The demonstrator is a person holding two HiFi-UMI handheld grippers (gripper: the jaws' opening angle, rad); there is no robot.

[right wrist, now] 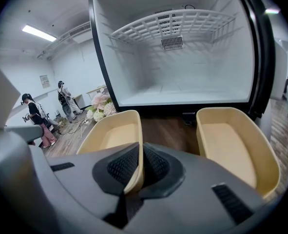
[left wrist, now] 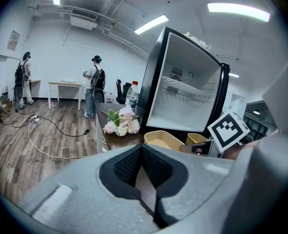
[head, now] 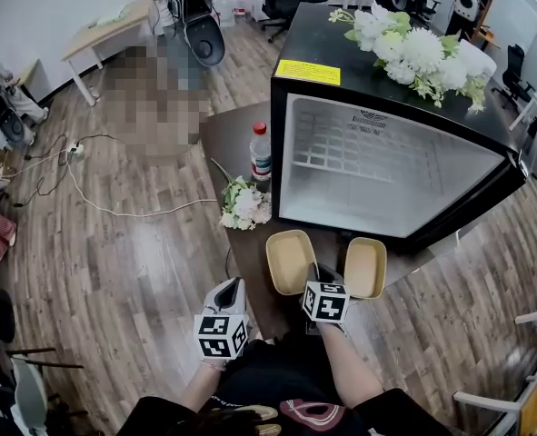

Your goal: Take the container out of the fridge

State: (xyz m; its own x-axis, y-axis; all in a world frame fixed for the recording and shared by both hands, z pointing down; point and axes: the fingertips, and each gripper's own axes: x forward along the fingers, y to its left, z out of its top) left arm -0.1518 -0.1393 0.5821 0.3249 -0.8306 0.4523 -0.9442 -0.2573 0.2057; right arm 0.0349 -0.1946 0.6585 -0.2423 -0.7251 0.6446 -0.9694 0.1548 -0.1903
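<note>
Your right gripper (right wrist: 138, 169) jaws clench the left tan container (right wrist: 109, 138) by its thin wall. It is probably light and stiff, so hold it by the rim. It sits on the counter (right wrist: 170, 128), six o'clock of the open fridge (right wrist: 182, 77). Left gripper (left wrist: 141, 165) jaws are clenched and empty.

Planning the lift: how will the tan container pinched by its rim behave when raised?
Probably light: the container looks empty, thin-walled. Gripped on one wall by the right gripper, it may tilt. The wall looks unbent, so stiff.
</note>
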